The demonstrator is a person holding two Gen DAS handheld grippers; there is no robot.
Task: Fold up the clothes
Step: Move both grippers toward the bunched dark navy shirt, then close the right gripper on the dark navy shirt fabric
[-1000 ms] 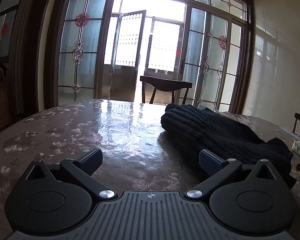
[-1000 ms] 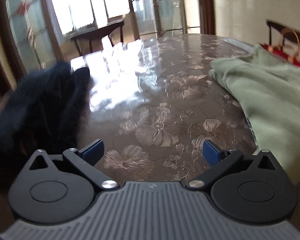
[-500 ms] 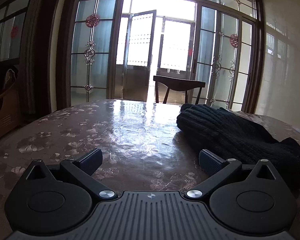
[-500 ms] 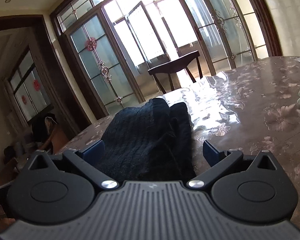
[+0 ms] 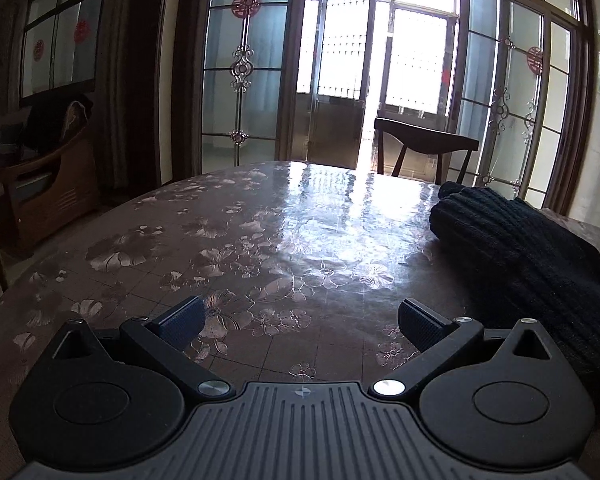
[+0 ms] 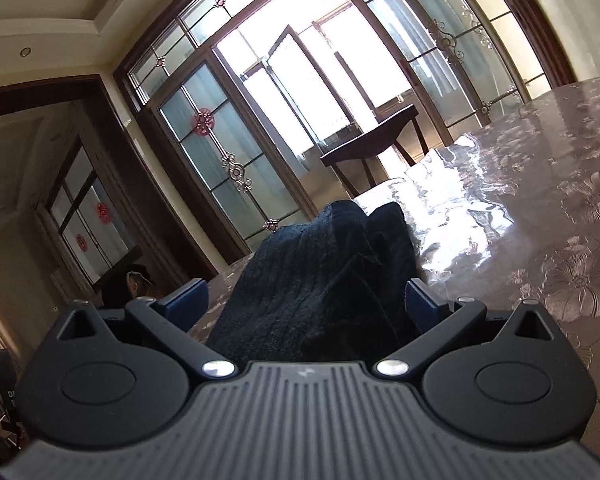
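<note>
The left claw (image 5: 300, 322) hung over the worktop (image 5: 260, 240) with its jaws spread wide and nothing between them, only the glossy flower-patterned cover below. The black knit garment (image 5: 532, 252) lay bunched on the worktop to that claw's right, just beside its right finger. The right claw (image 6: 306, 300) was likewise spread wide, and the black knit garment (image 6: 324, 276) sat between its blue pads (image 6: 188, 300) (whether they touched the cloth could not be told). A dark wooden chair (image 5: 424, 144) stood at the worktop's far edge before the glass doors (image 5: 340, 60).
</note>
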